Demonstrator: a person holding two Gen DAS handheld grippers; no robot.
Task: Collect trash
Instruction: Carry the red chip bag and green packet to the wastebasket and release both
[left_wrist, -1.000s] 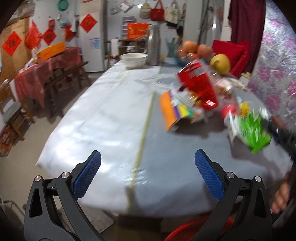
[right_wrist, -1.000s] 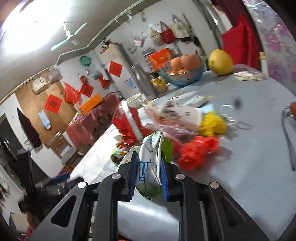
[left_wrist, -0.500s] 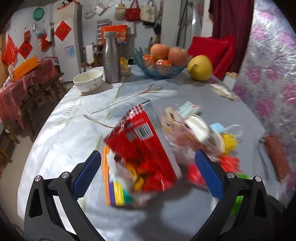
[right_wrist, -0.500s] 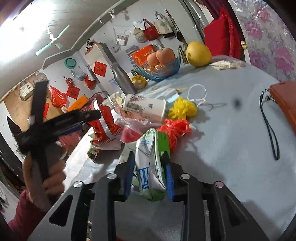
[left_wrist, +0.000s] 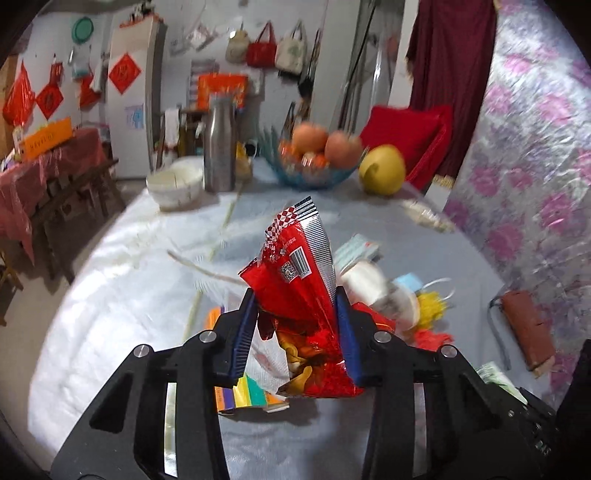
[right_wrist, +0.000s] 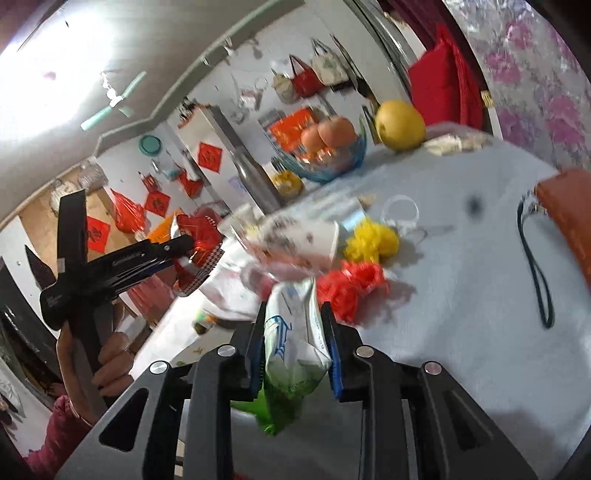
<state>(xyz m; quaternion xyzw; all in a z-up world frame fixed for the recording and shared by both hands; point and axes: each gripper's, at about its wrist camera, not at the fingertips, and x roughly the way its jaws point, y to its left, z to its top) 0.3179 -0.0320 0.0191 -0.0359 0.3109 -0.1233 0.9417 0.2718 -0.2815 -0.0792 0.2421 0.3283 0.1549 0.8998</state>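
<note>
A heap of trash lies on the grey-clothed table. My left gripper has a red snack bag between its blue pads; its jaws are closing and the pads press the bag's sides. The right wrist view shows this gripper at the left with the red bag raised off the table. My right gripper grips a green and white pouch, its jaws closing tighter. In the heap are a white paper cup, yellow plastic, red plastic and a striped wrapper.
At the table's far end stand a fruit bowl, a yellow pomelo, a steel flask and a white bowl. A brown wallet with a strap lies at the right. A person's hand holds the left gripper.
My left gripper swung in over the heap, and its wide-open jaws closed round the red snack bag. The right gripper kept the green and white pouch and shifted a little.
</note>
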